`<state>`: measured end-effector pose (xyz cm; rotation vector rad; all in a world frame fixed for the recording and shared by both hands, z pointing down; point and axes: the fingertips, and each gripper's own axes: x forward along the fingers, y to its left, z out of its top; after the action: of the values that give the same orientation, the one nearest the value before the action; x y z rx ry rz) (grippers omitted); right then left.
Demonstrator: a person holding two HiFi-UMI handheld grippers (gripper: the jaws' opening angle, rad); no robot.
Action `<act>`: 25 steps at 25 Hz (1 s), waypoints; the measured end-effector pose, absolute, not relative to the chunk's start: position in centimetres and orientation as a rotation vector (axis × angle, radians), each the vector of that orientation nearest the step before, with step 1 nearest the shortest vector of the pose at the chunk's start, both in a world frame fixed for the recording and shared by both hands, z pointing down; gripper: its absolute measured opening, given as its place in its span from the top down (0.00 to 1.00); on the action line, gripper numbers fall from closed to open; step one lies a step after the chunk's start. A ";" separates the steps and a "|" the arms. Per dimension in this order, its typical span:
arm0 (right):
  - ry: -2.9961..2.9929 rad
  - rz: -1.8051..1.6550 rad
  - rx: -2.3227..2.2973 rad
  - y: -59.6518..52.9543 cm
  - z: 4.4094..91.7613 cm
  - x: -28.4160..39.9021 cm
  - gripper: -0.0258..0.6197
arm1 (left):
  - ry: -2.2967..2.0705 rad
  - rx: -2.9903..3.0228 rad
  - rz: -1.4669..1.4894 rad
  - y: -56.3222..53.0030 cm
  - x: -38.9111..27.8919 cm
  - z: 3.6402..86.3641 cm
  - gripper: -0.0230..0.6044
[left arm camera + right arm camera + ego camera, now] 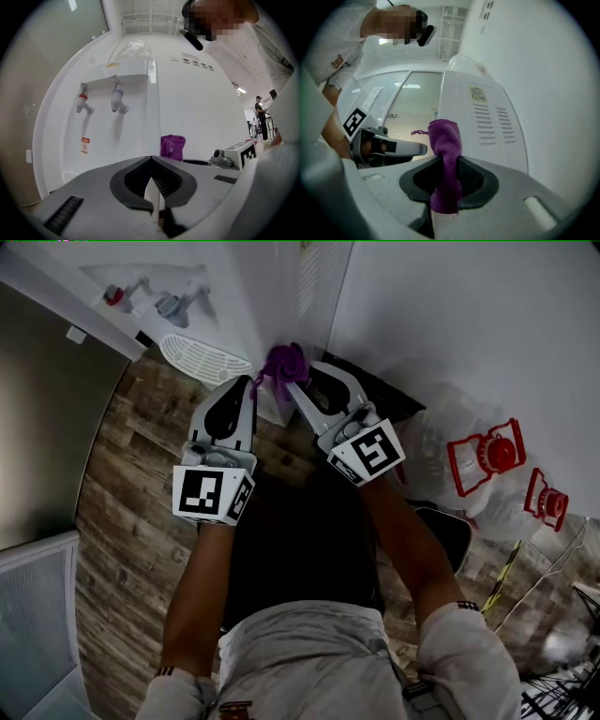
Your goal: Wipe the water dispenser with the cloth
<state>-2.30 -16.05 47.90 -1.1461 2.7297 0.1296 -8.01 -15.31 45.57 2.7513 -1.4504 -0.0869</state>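
The white water dispenser (272, 287) stands ahead of me, with a red tap (113, 295), a blue tap (173, 306) and a drip grille (202, 358) on its front. My right gripper (293, 386) is shut on a purple cloth (286, 361), which is bunched against the dispenser's corner. In the right gripper view the cloth (446, 154) sticks up between the jaws, beside the vented side panel (490, 124). My left gripper (249, 386) is just left of the cloth, shut and holding nothing. From the left gripper view both taps (117, 99) show above the cloth (172, 146).
Two clear water bottles with red handles (488, 456) lie on the wood floor (122, 493) at the right. A grey panel (42, 418) stands at the left. A dark base (380, 395) sits behind the right gripper. A person (259, 110) stands far off.
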 end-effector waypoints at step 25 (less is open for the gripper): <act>2.553 0.015 -1.619 -31.5 54.7 8.9 0.82 | -1.456 2.790 -0.072 -14.9 -7.9 50.6 0.97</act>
<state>8.88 -31.49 54.75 -1.6192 2.5527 0.0150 -7.86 -14.94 50.61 2.7899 -1.4564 -0.0725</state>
